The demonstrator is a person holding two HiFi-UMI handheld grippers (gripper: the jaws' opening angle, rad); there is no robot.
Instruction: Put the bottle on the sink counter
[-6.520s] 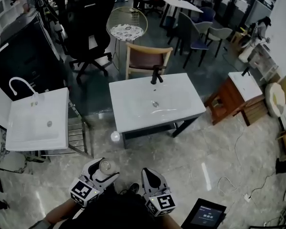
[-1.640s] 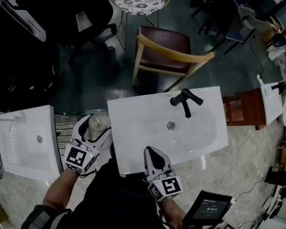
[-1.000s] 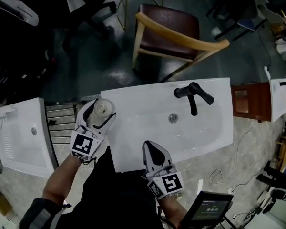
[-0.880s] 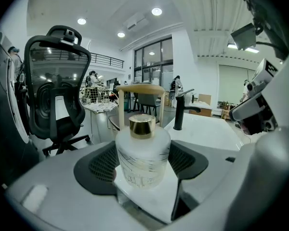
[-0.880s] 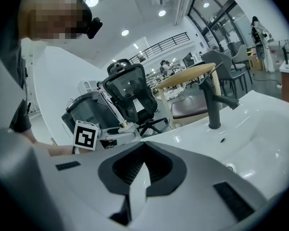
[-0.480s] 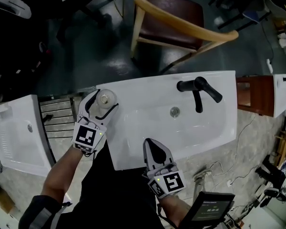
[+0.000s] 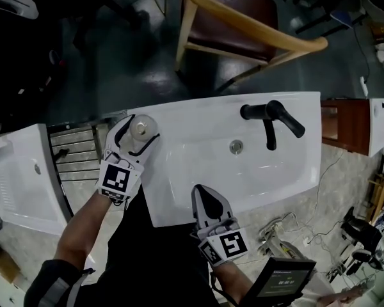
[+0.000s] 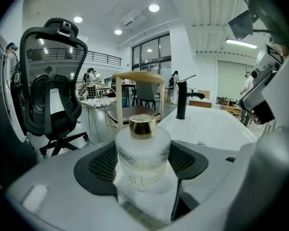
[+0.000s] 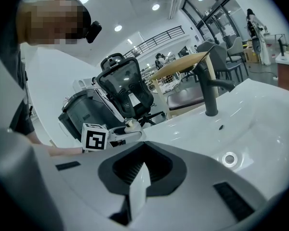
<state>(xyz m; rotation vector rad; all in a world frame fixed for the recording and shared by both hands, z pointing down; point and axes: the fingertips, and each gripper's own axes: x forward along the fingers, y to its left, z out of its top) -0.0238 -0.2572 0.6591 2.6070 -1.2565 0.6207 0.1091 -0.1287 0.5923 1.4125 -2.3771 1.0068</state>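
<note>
Left fingers (image 8: 98, 170) around one bottle (image 8: 142, 153)

No word, brand or number can be read anywhere. The frosted bottle (image 8: 142, 160) bears a faint pale print on its front, under a few thin lines, too washed out to make out as letters. The marker cube (image 7: 117, 178) of the left claw (image 7: 139, 130) shows a black-and-white square pattern, and so does the marker cube (image 7: 225, 244) of the right claw (image 7: 205, 200); these are coded patterns, not writing. A dark screen (image 7: 283, 289) at the lower edge of the head view shows a few lit lines, too small to read.
</note>
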